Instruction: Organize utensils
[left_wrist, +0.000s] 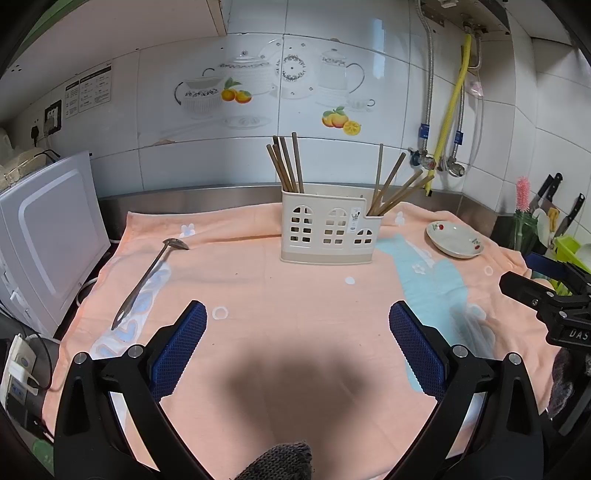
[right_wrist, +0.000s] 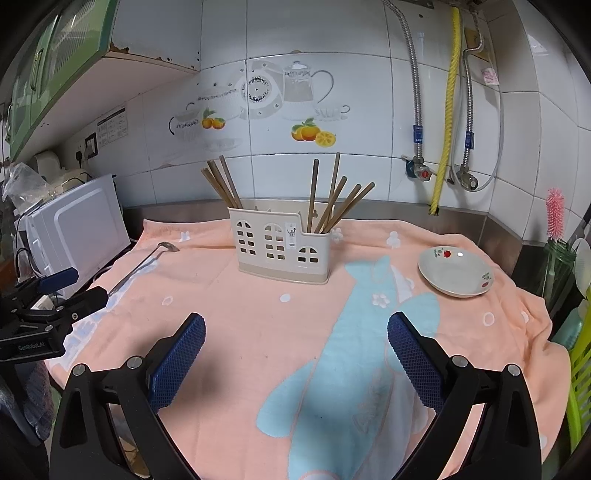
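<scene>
A cream utensil holder (left_wrist: 327, 230) (right_wrist: 282, 245) stands upright on the peach towel (left_wrist: 295, 295), with several brown chopsticks (left_wrist: 286, 164) (right_wrist: 334, 199) in its left and right compartments. A metal ladle (left_wrist: 147, 275) (right_wrist: 142, 264) lies flat on the towel at the left. My left gripper (left_wrist: 297, 319) is open and empty, above the towel in front of the holder. My right gripper (right_wrist: 295, 330) is open and empty, to the right of the left one. The right gripper also shows at the right edge of the left wrist view (left_wrist: 546, 299).
A small white dish (left_wrist: 454, 240) (right_wrist: 456, 271) sits on the towel at the right. A white appliance (left_wrist: 48, 236) stands at the left edge. Knives and a green rack (left_wrist: 561, 236) are at the far right. Pipes and valves (left_wrist: 439, 162) run down the tiled wall.
</scene>
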